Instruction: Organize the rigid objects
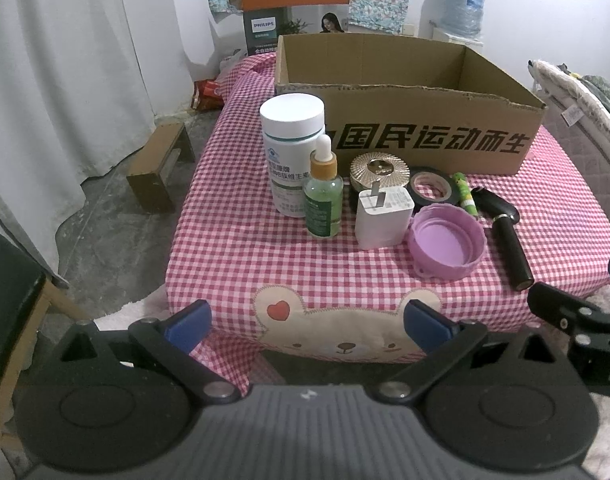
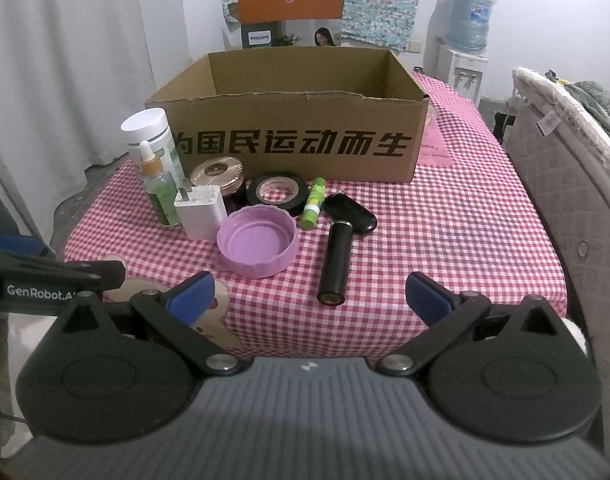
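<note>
An open cardboard box (image 1: 425, 136) (image 2: 297, 144) stands at the back of the checked table. In front of it sit a white pill bottle (image 1: 291, 148) (image 2: 151, 136), a green dropper bottle (image 1: 323, 196) (image 2: 159, 188), a gold-lidded jar (image 1: 379, 170) (image 2: 217, 174), a white charger (image 1: 383, 220) (image 2: 201, 212), a black tape roll (image 1: 431, 190) (image 2: 277, 196), a purple lid (image 1: 447, 246) (image 2: 257, 246), a green tube (image 1: 465, 192) (image 2: 313, 202) and a black handled tool (image 1: 505, 228) (image 2: 341, 240). My left gripper (image 1: 307, 324) and right gripper (image 2: 309, 298) are open and empty, short of the objects.
A pink checked cloth (image 1: 265, 264) (image 2: 445, 240) with a bear print covers the table. A small wooden stool (image 1: 161, 164) stands on the floor at left. A mattress (image 2: 565, 168) leans at the right. A Philips carton (image 2: 289, 12) stands behind the box.
</note>
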`<state>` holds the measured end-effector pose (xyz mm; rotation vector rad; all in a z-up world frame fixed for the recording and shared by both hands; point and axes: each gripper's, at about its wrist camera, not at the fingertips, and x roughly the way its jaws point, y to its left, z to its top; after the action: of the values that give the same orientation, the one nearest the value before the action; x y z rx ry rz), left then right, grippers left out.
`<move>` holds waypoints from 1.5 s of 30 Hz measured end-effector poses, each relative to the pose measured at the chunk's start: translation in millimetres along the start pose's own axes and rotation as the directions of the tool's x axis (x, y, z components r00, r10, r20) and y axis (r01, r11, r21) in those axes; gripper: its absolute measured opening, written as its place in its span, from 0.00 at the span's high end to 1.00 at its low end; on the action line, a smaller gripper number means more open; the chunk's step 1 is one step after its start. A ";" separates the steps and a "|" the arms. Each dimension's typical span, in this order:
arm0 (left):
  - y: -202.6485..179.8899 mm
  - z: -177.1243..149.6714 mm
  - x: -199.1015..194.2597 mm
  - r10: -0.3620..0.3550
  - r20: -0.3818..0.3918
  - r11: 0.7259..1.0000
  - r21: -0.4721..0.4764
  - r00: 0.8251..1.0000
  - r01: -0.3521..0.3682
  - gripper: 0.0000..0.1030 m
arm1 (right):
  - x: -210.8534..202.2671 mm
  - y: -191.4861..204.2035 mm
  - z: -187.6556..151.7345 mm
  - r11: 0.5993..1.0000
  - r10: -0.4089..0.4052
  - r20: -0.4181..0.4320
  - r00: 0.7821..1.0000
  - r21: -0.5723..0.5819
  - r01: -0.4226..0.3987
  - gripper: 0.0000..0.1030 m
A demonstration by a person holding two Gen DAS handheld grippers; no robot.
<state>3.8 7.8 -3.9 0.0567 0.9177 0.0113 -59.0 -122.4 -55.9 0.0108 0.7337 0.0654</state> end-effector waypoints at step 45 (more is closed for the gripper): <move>1.9 6.9 4.6 0.023 -0.005 1.000 0.010 1.000 -0.023 0.00 | 8.7 0.6 6.7 1.000 0.005 0.017 1.000 0.004 -0.005 0.01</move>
<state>12.1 9.5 -3.3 0.0767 0.9227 0.0276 -48.1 -121.1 -56.7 0.0171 0.7168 0.0684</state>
